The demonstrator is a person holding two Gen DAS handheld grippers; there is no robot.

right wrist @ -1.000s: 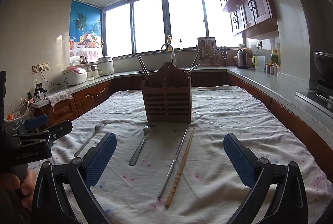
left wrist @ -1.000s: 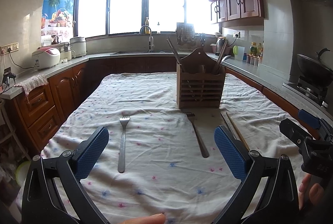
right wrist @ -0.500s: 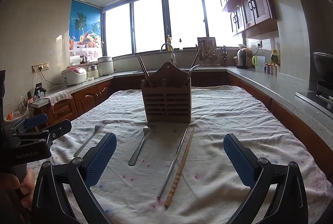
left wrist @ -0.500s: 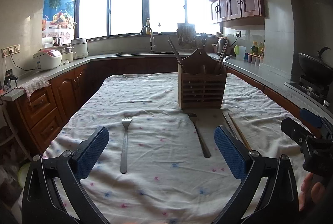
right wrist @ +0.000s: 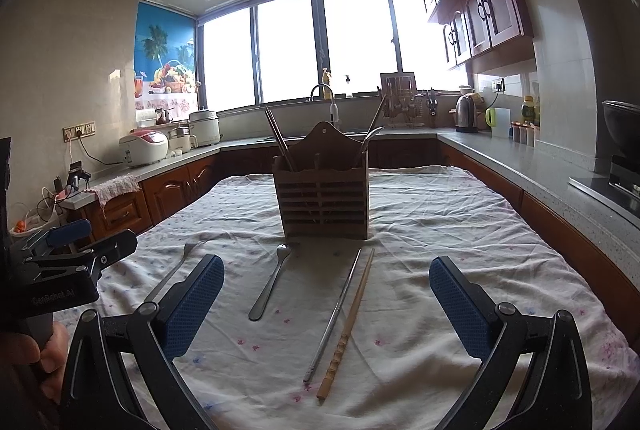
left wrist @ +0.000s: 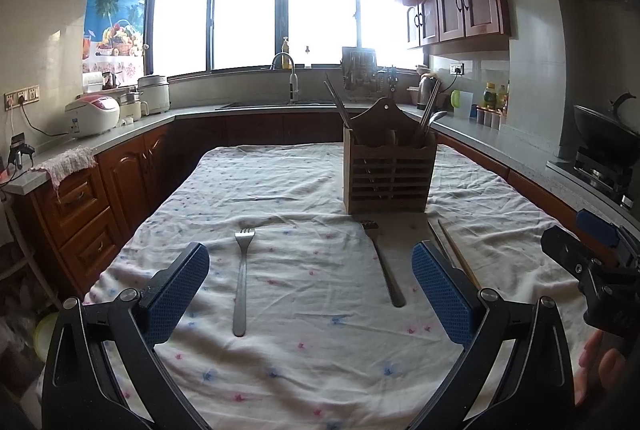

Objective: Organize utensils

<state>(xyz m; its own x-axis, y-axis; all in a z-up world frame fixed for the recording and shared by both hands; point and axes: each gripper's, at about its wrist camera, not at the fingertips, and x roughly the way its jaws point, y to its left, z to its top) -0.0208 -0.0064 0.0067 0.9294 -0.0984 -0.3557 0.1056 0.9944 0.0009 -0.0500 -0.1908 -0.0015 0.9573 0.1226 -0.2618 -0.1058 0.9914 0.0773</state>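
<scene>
Left wrist view: left gripper (left wrist: 310, 294) spread wide, empty, above the cloth (left wrist: 304, 358); fork (left wrist: 241, 280) near left, spoon (left wrist: 384, 266) right, wooden caddy (left wrist: 390, 174) beyond. Right wrist view: right gripper (right wrist: 326, 304) likewise released, metal chopstick (right wrist: 334, 314) and bamboo chopstick (right wrist: 347, 326) side by side between its fingers.

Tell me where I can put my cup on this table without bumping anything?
Free cloth lies right of the chopsticks, toward the counter, and behind the wooden holder. It is crowded in front of the holder: fork, spoon and chopsticks lie side by side.
</scene>
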